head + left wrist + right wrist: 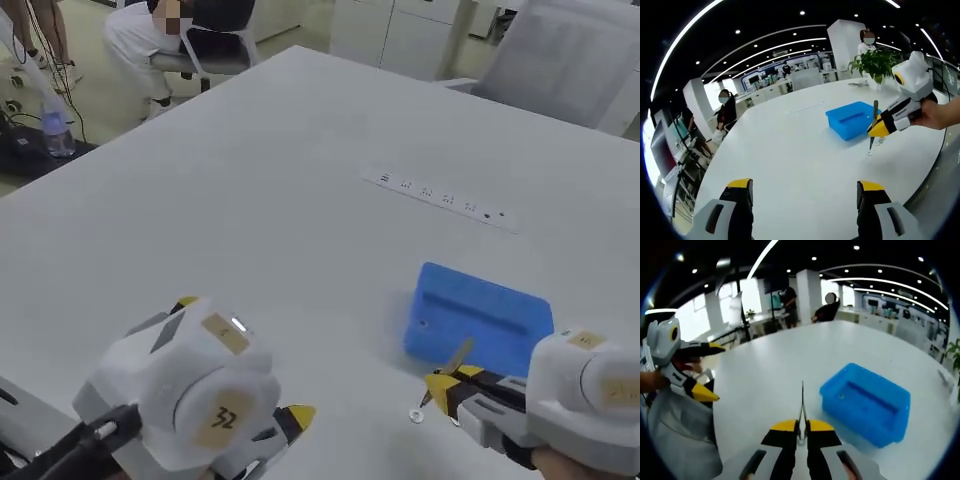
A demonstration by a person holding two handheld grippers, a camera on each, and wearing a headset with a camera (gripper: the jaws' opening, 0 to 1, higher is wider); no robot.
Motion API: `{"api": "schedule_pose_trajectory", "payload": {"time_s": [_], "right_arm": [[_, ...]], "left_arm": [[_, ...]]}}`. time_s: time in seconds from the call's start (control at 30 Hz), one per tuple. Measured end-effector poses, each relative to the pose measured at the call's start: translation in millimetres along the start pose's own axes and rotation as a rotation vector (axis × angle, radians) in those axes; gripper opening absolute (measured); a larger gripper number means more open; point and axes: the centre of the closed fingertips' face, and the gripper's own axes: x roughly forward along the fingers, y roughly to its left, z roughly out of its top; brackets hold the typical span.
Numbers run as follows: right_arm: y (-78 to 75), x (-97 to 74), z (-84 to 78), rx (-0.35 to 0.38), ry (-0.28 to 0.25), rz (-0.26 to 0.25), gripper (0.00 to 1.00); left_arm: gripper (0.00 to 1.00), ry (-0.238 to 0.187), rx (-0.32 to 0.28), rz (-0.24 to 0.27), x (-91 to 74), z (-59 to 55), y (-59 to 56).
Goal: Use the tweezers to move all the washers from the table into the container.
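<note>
One small metal washer (416, 415) lies on the white table (250, 200) just in front of the blue rectangular plastic container (480, 318). The slim silver tweezers (457, 357) point at it, but contact is unclear. The right gripper (441, 384) clamps the tweezers. The left gripper (804, 192), marked "32", hangs well left of the container, jaws spread and empty.
</note>
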Motion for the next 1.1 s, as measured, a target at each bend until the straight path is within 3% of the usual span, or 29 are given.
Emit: {"api": "schedule_pose_trajectory", "payload": {"time_s": [0.7, 1.1], "right_arm": [[0.4, 5.8, -6.2, -0.065, -0.002, -0.03, 0.03], [-2.4, 6.0, -5.7, -0.054, -0.012, -0.041, 0.03]], "left_arm": [[0.87, 0.007, 0.007, -0.002, 0.2, -1.2, -0.5], [0.87, 0.013, 0.01, 0.0, 0.5, -2.1, -0.5]]}}
